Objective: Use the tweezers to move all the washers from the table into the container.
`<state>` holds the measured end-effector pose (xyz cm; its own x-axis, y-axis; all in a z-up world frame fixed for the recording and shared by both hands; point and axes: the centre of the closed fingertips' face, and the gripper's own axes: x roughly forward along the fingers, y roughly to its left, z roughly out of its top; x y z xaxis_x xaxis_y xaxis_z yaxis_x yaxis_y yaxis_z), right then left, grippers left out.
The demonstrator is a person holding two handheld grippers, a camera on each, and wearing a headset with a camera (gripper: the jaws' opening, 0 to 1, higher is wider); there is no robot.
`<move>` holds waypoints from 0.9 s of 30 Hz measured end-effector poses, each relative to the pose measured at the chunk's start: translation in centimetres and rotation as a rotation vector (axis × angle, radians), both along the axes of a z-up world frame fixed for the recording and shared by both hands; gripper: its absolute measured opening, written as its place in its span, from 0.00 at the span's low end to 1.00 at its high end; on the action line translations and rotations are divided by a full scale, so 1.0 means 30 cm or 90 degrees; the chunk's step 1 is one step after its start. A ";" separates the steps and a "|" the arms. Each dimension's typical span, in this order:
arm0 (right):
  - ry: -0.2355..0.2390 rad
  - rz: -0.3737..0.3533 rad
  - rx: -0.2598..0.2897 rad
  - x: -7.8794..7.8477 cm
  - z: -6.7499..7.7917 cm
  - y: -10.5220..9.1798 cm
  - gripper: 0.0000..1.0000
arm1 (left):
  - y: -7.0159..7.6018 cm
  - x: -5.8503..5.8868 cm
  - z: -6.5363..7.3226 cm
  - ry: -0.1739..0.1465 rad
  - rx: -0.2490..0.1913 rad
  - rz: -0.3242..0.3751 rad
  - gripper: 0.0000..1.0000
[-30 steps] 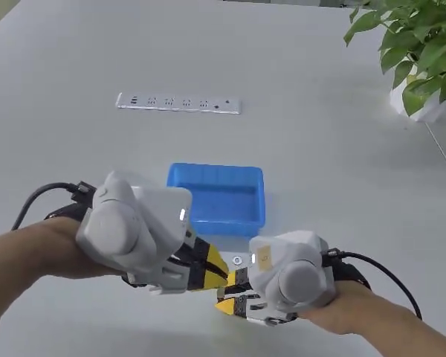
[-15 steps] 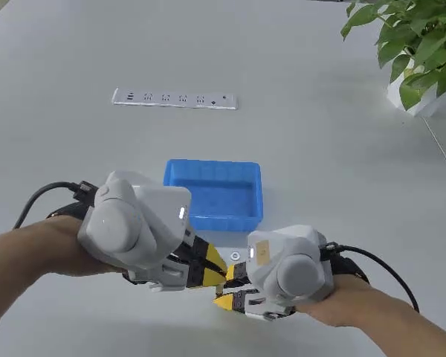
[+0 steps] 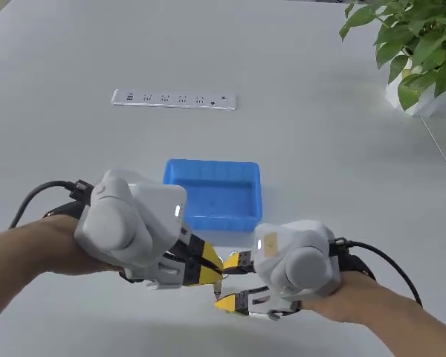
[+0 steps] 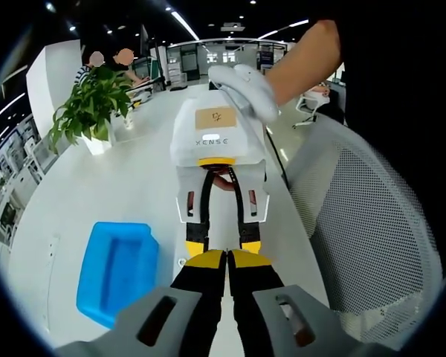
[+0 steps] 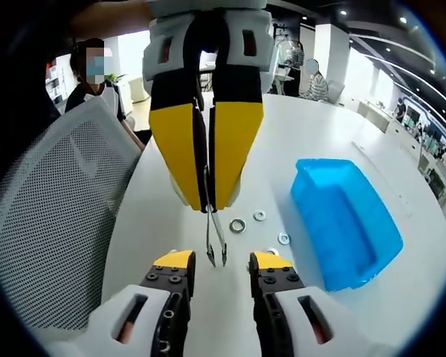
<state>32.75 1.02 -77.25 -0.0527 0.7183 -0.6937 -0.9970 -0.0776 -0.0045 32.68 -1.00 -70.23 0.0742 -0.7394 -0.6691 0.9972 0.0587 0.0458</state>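
Handover of the slim metal tweezers (image 5: 210, 223) from one gripper to the other is, by my judgement, the step in hand. The left gripper (image 5: 207, 204) has its yellow jaws pressed together on the upper shank of the tweezers. The tips point down into the gap of the right gripper (image 5: 223, 260), whose jaws stand spread, one on each side of the tips and apart from them. Against the head view of half a second ago, the right gripper has shifted up and closer to the left jaws, and its housing now sits over the spot where one washer lay in sight. The blue rectangular plastic container (image 5: 353, 216) and the white power strip (image 3: 175, 100) hold their places in that view, so the hand moved, not the camera. The small metal ring washers (image 5: 237, 224) lie on the white surface (image 5: 282, 134) just beyond the right jaws, between them and the container. Transfer is not yet begun; the right jaws must first close on the tweezers.
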 end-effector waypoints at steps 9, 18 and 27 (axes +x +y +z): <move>0.013 -0.040 0.005 0.009 0.004 -0.028 0.48 | 0.007 -0.001 0.001 -0.001 0.002 0.003 0.06; 0.016 -0.072 0.011 0.027 0.006 -0.047 0.61 | 0.020 -0.003 0.001 -0.006 0.008 0.005 0.06; 0.017 -0.082 0.011 0.026 0.005 -0.066 0.63 | 0.047 0.002 0.011 -0.011 0.012 0.014 0.06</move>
